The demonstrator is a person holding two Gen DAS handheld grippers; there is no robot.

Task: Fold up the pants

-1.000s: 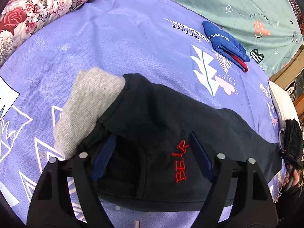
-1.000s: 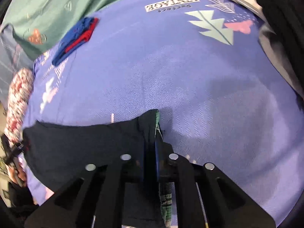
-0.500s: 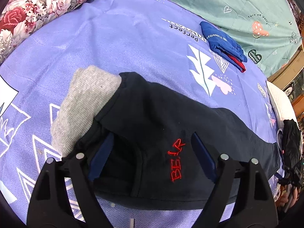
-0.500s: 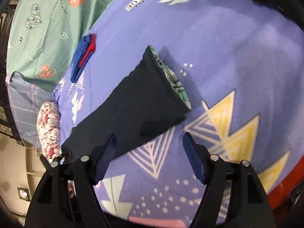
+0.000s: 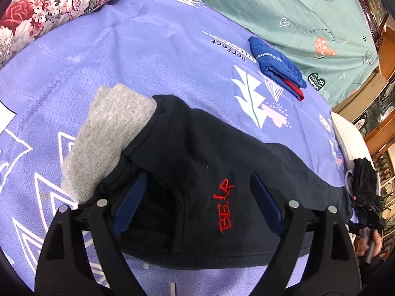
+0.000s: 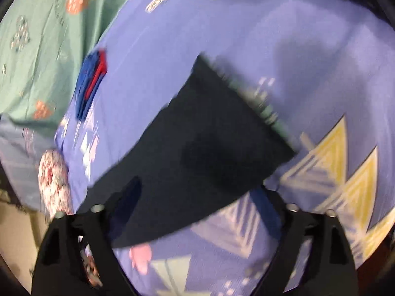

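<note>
Black pants (image 5: pixel 202 162) with a grey ribbed waistband (image 5: pixel 111 133) and red "BEAR" stitching lie flat on the purple bedsheet (image 5: pixel 123 56). My left gripper (image 5: pixel 197 197) is open and empty just above the waist end. In the blurred right wrist view the leg end (image 6: pixel 217 138) with its green plaid cuff lining (image 6: pixel 269 116) lies flat. My right gripper (image 6: pixel 195 197) is open and empty above the leg.
Folded blue and red clothes (image 5: pixel 279 69) lie further back, and show in the right wrist view (image 6: pixel 91 83) too. A floral pillow (image 5: pixel 49 7) sits at the far left, a green sheet (image 5: pixel 296 12) behind. A black garment (image 5: pixel 365 180) lies at the right edge.
My right gripper let go of the leg cuff, opened and pulled back, then moved closer over the leg. My left gripper stayed open and drifted slightly.
</note>
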